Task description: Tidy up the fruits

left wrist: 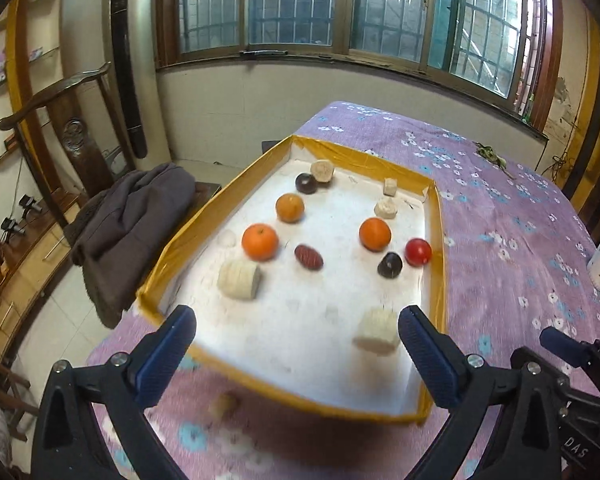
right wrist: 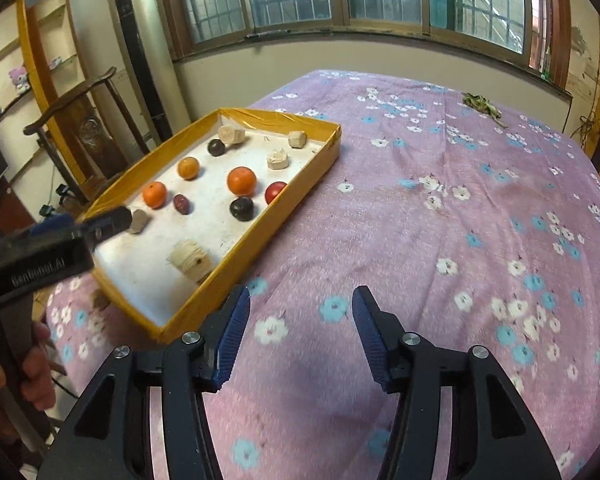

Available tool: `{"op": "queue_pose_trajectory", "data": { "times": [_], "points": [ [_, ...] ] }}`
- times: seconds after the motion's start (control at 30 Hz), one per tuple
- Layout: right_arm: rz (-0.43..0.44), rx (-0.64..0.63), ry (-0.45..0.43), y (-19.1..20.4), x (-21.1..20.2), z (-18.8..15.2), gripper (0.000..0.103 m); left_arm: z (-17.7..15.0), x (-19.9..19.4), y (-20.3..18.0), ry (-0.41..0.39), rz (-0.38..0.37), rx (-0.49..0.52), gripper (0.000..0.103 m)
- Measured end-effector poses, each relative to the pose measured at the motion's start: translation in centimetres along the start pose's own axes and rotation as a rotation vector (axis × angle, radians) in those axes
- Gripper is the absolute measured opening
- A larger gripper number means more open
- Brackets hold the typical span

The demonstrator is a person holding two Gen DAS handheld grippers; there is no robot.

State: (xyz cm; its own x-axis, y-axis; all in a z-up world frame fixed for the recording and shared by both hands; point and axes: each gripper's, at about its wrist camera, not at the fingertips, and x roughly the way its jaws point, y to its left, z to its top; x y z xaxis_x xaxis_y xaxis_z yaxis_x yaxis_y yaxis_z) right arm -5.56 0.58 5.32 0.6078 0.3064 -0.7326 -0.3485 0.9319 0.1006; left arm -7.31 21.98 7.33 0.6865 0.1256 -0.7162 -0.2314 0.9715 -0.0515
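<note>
the left gripper (left wrist: 296, 344) hangs over the near end of a shallow tray (left wrist: 188, 236) with yellow taped walls and a white floor, its blue-padded jaws spread wide and nothing pinched between them. just inside its right finger (left wrist: 424, 356) lies a pale banana chunk (left wrist: 376, 332), blurred, close to the pad but i cannot tell if they touch. ahead of its left finger sits another banana chunk (left wrist: 239, 279), and beyond that an orange (left wrist: 260, 241). straight ahead of the open jaws is a dark red oval fruit (left wrist: 308, 256), then farther off a second orange (left wrist: 289, 208), a dark plum (left wrist: 305, 183) and a pale chunk (left wrist: 322, 171) by the far wall. ahead and to the right of the tool are a third orange (left wrist: 375, 234), a red tomato (left wrist: 418, 252) close to the right wall, and a dark round fruit (left wrist: 390, 265) just nearer than both. two more pale pieces (left wrist: 385, 208) lie toward the far right corner.

the right gripper (right wrist: 300, 336) is off to the side of the tray, over the purple flowered cloth (right wrist: 440, 220), jaws parted partway and empty, only cloth between the pads. the tray lies ahead and to its left, its near corner just beside the left finger (right wrist: 232, 332). a hand (right wrist: 36, 364) grips the left tool's handle at the far left edge of that view.
</note>
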Motion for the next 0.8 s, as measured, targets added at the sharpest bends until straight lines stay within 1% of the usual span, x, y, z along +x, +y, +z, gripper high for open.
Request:
{"op": "queue_pose_trajectory", "data": {
  "times": [0.07,0.17,0.27,0.33,0.47,0.53,0.6,0.73,0.8],
  "points": [
    [-0.003,-0.013,-0.004,0.4,-0.8,-0.4,0.052,-0.8,-0.8,0.2,0.007,-0.003,-0.017,0.102],
    [0.001,-0.013,-0.012,1.1,-1.6,-1.2,0.052,-1.8,-1.4,0.2,0.002,-0.006,-0.010,0.103],
    [-0.016,-0.004,-0.033,2.0,-2.2,-1.9,0.052,-2.7,-1.2,0.3,0.036,-0.031,-0.007,0.103],
    [-0.024,0.004,-0.041,2.4,-2.6,-2.1,0.052,-3.2,-1.2,0.7,0.039,-0.023,-0.012,0.103],
    [-0.061,-0.012,-0.062,3.6,-2.8,-2.0,0.052,-3.7,-1.7,1.4,0.005,-0.007,0.016,0.103],
    [-0.070,-0.005,-0.064,3.7,-2.8,-2.1,0.052,-3.6,-2.0,1.5,-0.020,-0.017,0.044,0.103],
    [-0.079,0.007,-0.062,3.9,-2.7,-2.2,0.052,-3.5,-2.2,1.6,-0.028,-0.019,0.063,0.103],
    [-0.121,-0.007,-0.062,4.5,-2.5,-2.3,0.053,-3.4,-2.1,1.8,-0.042,-0.002,0.052,0.103],
    [-0.134,-0.013,-0.064,4.8,-2.5,-2.3,0.057,-3.5,-2.2,2.1,-0.057,0.004,0.030,0.103]
  ]
}}
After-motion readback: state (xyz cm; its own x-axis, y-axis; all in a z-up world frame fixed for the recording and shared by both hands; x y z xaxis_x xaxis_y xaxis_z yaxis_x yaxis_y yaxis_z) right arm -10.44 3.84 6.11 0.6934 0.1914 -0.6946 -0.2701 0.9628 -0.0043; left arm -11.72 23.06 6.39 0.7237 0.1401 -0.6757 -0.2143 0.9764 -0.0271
